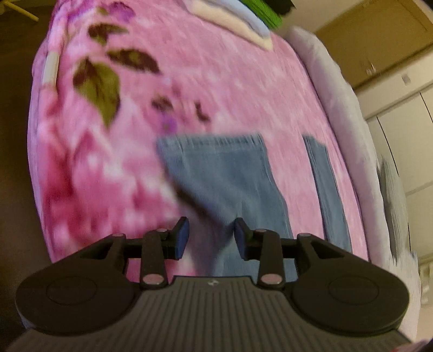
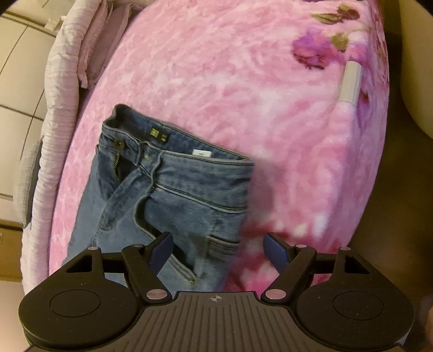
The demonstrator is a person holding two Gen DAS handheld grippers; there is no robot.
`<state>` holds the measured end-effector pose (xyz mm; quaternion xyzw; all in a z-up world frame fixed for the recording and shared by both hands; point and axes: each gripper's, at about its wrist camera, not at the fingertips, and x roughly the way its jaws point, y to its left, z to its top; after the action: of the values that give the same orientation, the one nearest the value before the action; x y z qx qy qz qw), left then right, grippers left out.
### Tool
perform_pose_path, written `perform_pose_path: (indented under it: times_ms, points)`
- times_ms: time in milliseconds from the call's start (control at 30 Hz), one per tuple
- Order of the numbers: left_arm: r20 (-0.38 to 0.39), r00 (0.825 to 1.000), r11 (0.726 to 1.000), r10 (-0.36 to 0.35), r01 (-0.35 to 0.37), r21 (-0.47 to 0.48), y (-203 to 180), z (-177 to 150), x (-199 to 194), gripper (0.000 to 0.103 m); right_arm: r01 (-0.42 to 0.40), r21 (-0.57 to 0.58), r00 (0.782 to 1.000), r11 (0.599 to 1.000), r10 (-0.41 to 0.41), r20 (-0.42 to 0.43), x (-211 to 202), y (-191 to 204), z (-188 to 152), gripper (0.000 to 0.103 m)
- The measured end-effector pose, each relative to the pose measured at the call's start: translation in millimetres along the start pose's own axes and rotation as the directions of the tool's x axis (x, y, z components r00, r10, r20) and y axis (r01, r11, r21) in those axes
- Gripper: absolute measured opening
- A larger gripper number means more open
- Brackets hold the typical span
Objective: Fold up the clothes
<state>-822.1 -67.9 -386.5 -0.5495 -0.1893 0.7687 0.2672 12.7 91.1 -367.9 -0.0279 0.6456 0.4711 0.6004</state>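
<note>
A pair of blue jeans lies on a pink floral blanket. The left wrist view shows the two leg ends: the nearer leg (image 1: pixel 230 178) runs under my left gripper (image 1: pixel 212 238), the other leg (image 1: pixel 324 189) lies to the right. My left gripper is open and empty above the nearer leg. The right wrist view shows the waistband (image 2: pixel 178 159) with button and open zip, and a side pocket. My right gripper (image 2: pixel 219 251) is open wide and empty, its left finger over the hip and its right finger over the blanket.
The pink blanket (image 1: pixel 216 81) covers a bed. A pale lilac quilt edge (image 1: pixel 338 108) runs along its far side; it also shows in the right wrist view (image 2: pixel 62 89). Folded white and green fabrics (image 1: pixel 243 16) sit at the bed's far end. Cupboards (image 1: pixel 400 121) stand beyond.
</note>
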Motion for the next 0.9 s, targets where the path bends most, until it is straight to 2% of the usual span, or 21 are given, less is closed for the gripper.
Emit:
perform_pose_path:
  times_ms: [67,100,133,167,200,267,333,400,467,533,600,633,667,700,733,833,900]
  points:
    - [0.016,1.0,1.0,-0.007,0.007,0.002,1.2,11.1,5.8,0.026,0.018,0.008,1.0,1.0,-0.018,0.013,4.7,4.1,-2.3,0.075]
    - [0.018,1.0,1.0,-0.004,0.003,0.019,0.5,17.1,8.6,0.009,0.044,0.003,0.999,0.999,-0.044,0.02,7.5,6.7,-3.2,0.071]
    - [0.022,1.0,0.998,-0.006,0.004,0.057,-3.0,24.0,8.0,0.0,0.089,-0.006,0.996,0.996,-0.089,0.026,9.1,9.3,-3.4,0.051]
    - [0.027,1.0,0.995,-0.01,0.007,0.102,-7.3,31.1,6.2,0.0,0.119,-0.016,0.992,0.993,-0.118,0.031,9.4,12.0,-3.1,0.028]
    - [0.032,0.999,0.989,-0.015,0.01,0.146,-11.7,38.2,4.5,0.0,0.107,-0.03,0.994,0.994,-0.106,0.034,5.7,15.0,-1.8,0.013]
    - [0.05,0.997,0.971,-0.061,0.047,0.236,-25.1,50.3,-8.5,0.0,0.082,-0.065,0.996,0.995,-0.079,0.042,-3.3,22.5,0.7,0.01]
    - [0.079,0.992,0.942,-0.101,0.069,0.328,-36.4,65.4,-31.1,0.001,0.049,-0.151,0.997,0.987,-0.039,0.067,-24.0,39.2,3.2,0.009]
    - [0.1,0.99,0.914,-0.1,0.051,0.403,-37.0,77.3,-48.3,0.001,0.025,-0.19,0.997,0.981,-0.01,0.075,-46.7,49.3,7.4,0.009]
    - [0.1,0.994,0.873,-0.034,-0.019,0.487,-28.6,80.1,-50.7,0.001,0.022,-0.21,0.998,0.977,-0.007,0.068,-59.3,49.7,6.5,0.009]
    - [0.081,0.995,0.84,0.064,-0.098,0.534,-14.2,73.6,-36.3,0.003,0.069,-0.235,0.997,0.97,-0.062,0.034,-49.4,39.9,0.9,0.01]
    - [0.086,0.987,0.805,0.133,-0.158,0.571,-9.0,66.5,-30.2,0.009,0.124,-0.223,0.992,0.967,-0.129,-0.007,-28.9,22.1,-5.3,0.012]
    - [0.092,0.982,0.786,0.164,-0.186,0.589,-7.1,63.1,-27.8,0.01,0.156,-0.205,0.986,0.966,-0.165,-0.029,-18.3,12.5,-8.2,0.02]
    - [0.098,0.976,0.766,0.196,-0.214,0.606,-5.2,59.6,-25.5,0.013,0.189,-0.188,0.978,0.964,-0.201,-0.047,-13.1,7.1,-9.6,0.033]
    - [0.104,0.968,0.745,0.227,-0.241,0.622,-3.3,56.1,-23.1,0.019,0.202,-0.181,0.977,0.962,-0.211,-0.031,-17.2,7.5,-10.1,0.041]
    - [0.111,0.96,0.722,0.257,-0.267,0.638,-1.4,52.6,-20.8,0.02,0.216,-0.173,0.975,0.961,-0.221,-0.015,-21.3,8.0,-10.6,0.05]
    - [0.17,0.931,0.743,0.323,-0.361,0.563,0.8,69.0,-43.0,0.016,0.208,-0.192,0.977,0.959,-0.211,0.005,-40.3,17.2,-6.1,0.053]
    - [0.192,0.926,0.771,0.324,-0.376,0.513,-4.4,79.0,-59.2,0.016,0.222,-0.205,0.975,0.953,-0.218,0.041,-56.2,28.8,-2.1,0.053]
